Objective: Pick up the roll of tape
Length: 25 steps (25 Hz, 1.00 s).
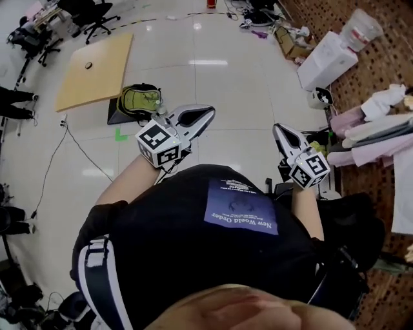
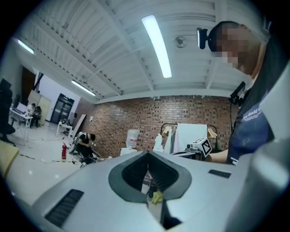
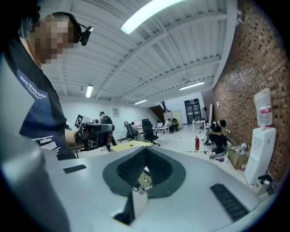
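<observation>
A small dark ring, which may be the roll of tape (image 1: 88, 64), lies on a light wooden board (image 1: 97, 77) flat on the floor at the far left. Both grippers are held level in front of the person's chest, well away from the board. My left gripper (image 1: 201, 116) is shut with nothing between its jaws; the left gripper view shows the jaws of the left gripper (image 2: 147, 156) meeting, pointed toward a brick wall. My right gripper (image 1: 279, 131) also looks shut and empty. In its own view the right gripper (image 3: 145, 152) faces the board (image 3: 129, 145).
A green backpack (image 1: 139, 100) lies on the glossy floor just beyond the left gripper. A white water dispenser (image 1: 328, 59) and a rail of clothes (image 1: 381, 126) stand at the right by the brick wall. Office chairs (image 1: 90, 16) and a floor cable (image 1: 55, 161) are at the left.
</observation>
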Tool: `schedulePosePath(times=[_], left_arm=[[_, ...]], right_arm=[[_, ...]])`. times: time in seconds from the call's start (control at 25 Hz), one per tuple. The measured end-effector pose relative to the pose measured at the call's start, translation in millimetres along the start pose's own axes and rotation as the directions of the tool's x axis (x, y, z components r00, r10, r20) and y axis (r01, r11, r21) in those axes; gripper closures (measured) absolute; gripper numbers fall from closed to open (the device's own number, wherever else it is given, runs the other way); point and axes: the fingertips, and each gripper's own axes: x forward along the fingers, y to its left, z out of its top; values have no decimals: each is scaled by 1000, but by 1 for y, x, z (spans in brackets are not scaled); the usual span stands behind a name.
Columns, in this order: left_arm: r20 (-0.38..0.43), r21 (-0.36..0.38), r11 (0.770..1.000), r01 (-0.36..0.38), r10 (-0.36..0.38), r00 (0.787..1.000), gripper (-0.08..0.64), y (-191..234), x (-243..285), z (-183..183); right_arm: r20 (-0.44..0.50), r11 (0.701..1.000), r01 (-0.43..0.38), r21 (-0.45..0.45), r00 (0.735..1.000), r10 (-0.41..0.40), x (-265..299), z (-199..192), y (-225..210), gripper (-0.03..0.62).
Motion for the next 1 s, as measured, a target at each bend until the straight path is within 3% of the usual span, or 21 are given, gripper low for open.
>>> schedulePosePath(times=[0.16,0.36,0.64,0.88,1.0], left_arm=[[-16,-7,996,-86,86,996,549,23,14,-7],[-8,-14,983,-185,185,983,549,76,-7,-5],[64,-17,967,-255,256,965,549,183,-54,22],[55,-19,962,-273,273,960,549,278,-86,37],[41,-26,956,-293,294,955,549,318,-88,40]], right_arm=[[-6,995,-100,5,995,100,42,3,-33,606],[-23,980,-198,-9,980,197,116,13,-38,606],[-41,955,-292,-53,956,290,246,47,-20,606],[-31,954,-298,-30,954,297,348,63,-20,606],[-43,940,-341,-2,939,341,396,58,-19,606]])
